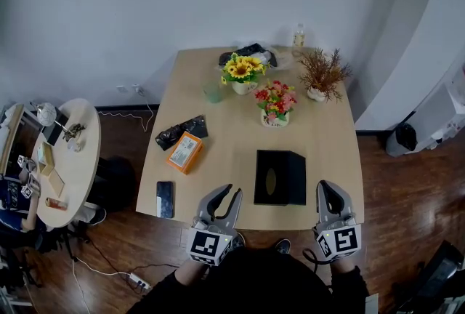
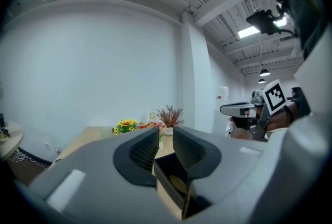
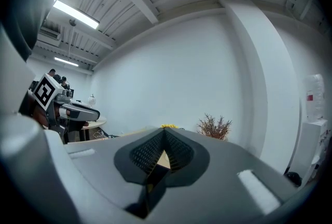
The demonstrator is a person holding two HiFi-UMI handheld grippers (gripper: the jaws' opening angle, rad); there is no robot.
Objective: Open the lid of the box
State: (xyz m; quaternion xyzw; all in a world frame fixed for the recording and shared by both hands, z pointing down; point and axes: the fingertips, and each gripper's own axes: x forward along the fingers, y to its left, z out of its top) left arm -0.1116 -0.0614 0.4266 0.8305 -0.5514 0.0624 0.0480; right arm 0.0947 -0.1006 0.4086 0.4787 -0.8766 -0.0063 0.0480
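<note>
A black box (image 1: pixel 280 176) is sitting on the light wooden table (image 1: pixel 327 138), near the front edge where the person is standing, with its lid lying flat and closed and an oval opening showing in the top. The left hand-held gripper (image 1: pixel 231 190) is hovering just beside the box's front left corner, with its jaws standing only a narrow slit apart and nothing between them; in the left gripper view that same hand-held gripper (image 2: pixel 166 137) is pointing over the near corner of the box (image 2: pixel 168 176), which is lying lower than the pads and apart from them. The right hand-held gripper (image 1: pixel 324 186) is waiting just off the box's right side, near the table edge, with its jaws pressed together at the tips and holding nothing, as the right gripper view (image 3: pixel 164 135) is showing plainly. Further back on the table a pot of sunflowers (image 1: pixel 243 73), a pot of red and pink flowers (image 1: pixel 275 103) and a dried brown plant (image 1: pixel 322 73) are standing, with a green cup (image 1: pixel 213 93) beside the sunflowers. To the left of the box an orange packet (image 1: pixel 184 152) is lying next to a crumpled black bag (image 1: pixel 181 132), and a dark phone (image 1: pixel 165 199) is resting near the front left corner
</note>
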